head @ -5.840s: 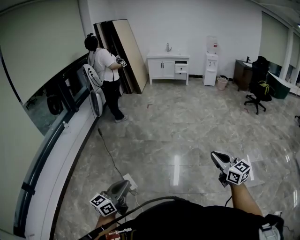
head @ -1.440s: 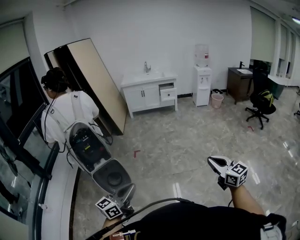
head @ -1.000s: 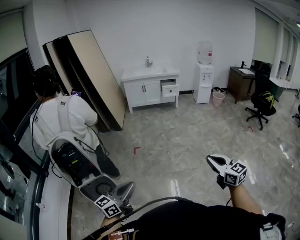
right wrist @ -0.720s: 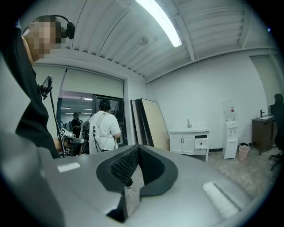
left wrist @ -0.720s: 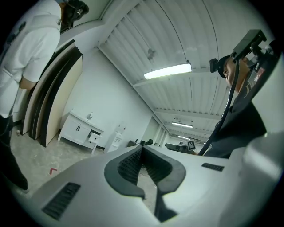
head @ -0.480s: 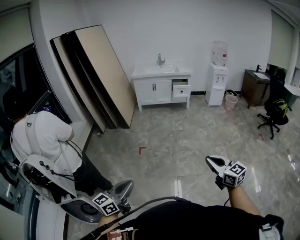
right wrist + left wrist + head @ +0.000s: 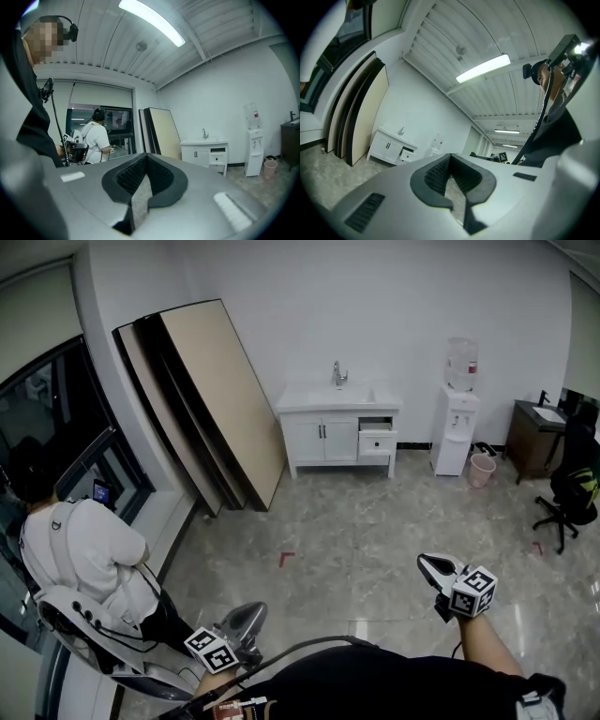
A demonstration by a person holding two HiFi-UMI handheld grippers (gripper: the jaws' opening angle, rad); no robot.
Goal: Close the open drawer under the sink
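Both tongs empty, held level over the grey marble floor (image 7: 375, 521). Left gripper (image 7: 249, 614) jaws closed together, nothing between them. Right gripper (image 7: 430, 564) same: jaws pressed together, holding nothing.

Task thing: the drawer (image 7: 377, 440) is pulled out, top right of the white sink cabinet (image 7: 323, 439). It is far ahead of both grippers, against the back wall, well apart from either. In the head view it sits up and between the two grippers, nearer the right gripper's line. Right gripper view shows the drawer (image 7: 216, 158) ahead, right of its jaws; left gripper view shows it (image 7: 407, 156) left of its jaws.

Water dispenser (image 7: 458, 418) just right of the cabinet, big leaning boards (image 7: 211, 399) left of it. Another person (image 7: 80, 559) stands left of the left gripper.
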